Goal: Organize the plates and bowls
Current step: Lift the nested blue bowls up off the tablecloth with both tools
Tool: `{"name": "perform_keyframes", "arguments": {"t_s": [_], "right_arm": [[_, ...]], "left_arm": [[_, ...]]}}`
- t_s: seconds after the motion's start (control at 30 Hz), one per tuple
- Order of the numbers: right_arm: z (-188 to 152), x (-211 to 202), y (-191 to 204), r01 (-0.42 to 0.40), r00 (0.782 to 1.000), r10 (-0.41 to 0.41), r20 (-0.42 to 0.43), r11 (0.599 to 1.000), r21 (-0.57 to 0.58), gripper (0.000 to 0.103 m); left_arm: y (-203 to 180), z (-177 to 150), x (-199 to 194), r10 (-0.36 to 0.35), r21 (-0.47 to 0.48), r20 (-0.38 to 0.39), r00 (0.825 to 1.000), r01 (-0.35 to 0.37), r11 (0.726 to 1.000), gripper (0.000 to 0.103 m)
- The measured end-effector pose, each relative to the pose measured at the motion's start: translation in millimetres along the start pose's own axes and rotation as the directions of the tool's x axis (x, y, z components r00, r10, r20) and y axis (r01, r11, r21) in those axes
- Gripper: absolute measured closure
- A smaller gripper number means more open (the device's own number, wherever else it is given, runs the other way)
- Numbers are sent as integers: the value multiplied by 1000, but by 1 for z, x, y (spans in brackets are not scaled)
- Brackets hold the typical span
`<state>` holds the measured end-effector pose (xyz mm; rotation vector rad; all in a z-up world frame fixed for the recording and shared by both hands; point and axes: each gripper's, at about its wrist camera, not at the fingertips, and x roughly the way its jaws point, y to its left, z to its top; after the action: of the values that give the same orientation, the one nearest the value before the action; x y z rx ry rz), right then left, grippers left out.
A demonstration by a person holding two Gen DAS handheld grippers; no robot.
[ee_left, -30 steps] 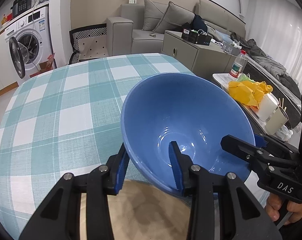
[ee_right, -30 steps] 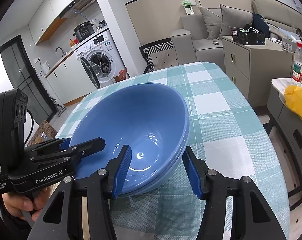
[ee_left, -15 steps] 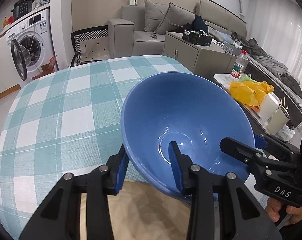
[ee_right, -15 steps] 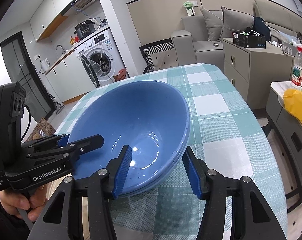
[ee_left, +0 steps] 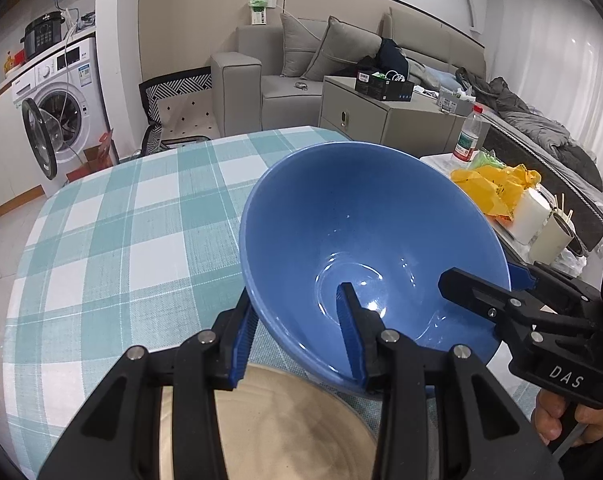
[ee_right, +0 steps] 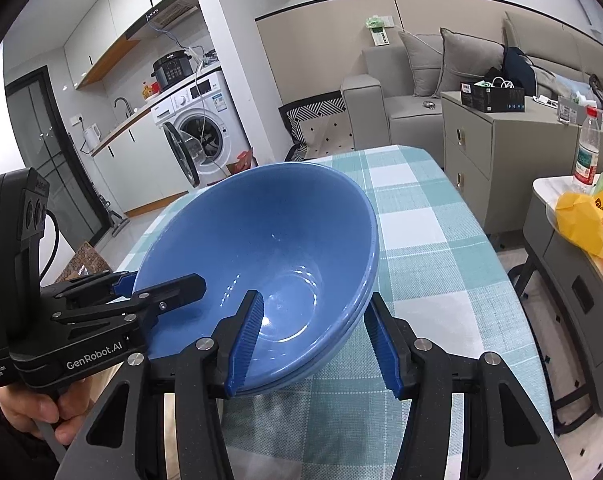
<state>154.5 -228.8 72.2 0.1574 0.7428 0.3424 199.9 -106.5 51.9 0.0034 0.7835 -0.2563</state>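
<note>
A stack of blue bowls (ee_left: pixel 365 224) (ee_right: pixel 261 240) is held tilted above the checked table, with two nested rims showing in the right wrist view. My left gripper (ee_left: pixel 297 340) is shut on the bowls' near rim, one finger inside and one outside. My right gripper (ee_right: pixel 313 340) straddles the opposite rim, one finger inside, the outer finger a little off the wall. A beige plate (ee_left: pixel 269 424) lies on the table under my left gripper. Each gripper shows in the other's view, the right one (ee_left: pixel 501 304) and the left one (ee_right: pixel 113 300).
The teal checked table (ee_left: pixel 121 240) (ee_right: pixel 429 264) stretches ahead. A side table with a yellow bag (ee_left: pixel 493 188), cups and a bottle (ee_left: pixel 467 136) stands to the right. A grey cabinet (ee_right: pixel 493 152), a sofa and a washing machine (ee_left: pixel 61 108) are behind.
The bowls and both grippers have risen slightly and shifted; more of the room beyond the table shows. The grips on the rim are the same.
</note>
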Motion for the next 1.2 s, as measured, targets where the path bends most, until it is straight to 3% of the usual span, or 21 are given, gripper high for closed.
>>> {"name": "perform_keyframes", "arguments": {"t_s": [0.6,1.2], "right_arm": [[8,-35,22,-28,998,30,48,999,-42,50],[1,-42,60,-93,995,97,25,988,-121,50]], "left_arm": [[3,2,-38,23,-9,57,998,-23,1000,65],[23,-21,-75,73,-57,80,994,-68,996,65]]}}
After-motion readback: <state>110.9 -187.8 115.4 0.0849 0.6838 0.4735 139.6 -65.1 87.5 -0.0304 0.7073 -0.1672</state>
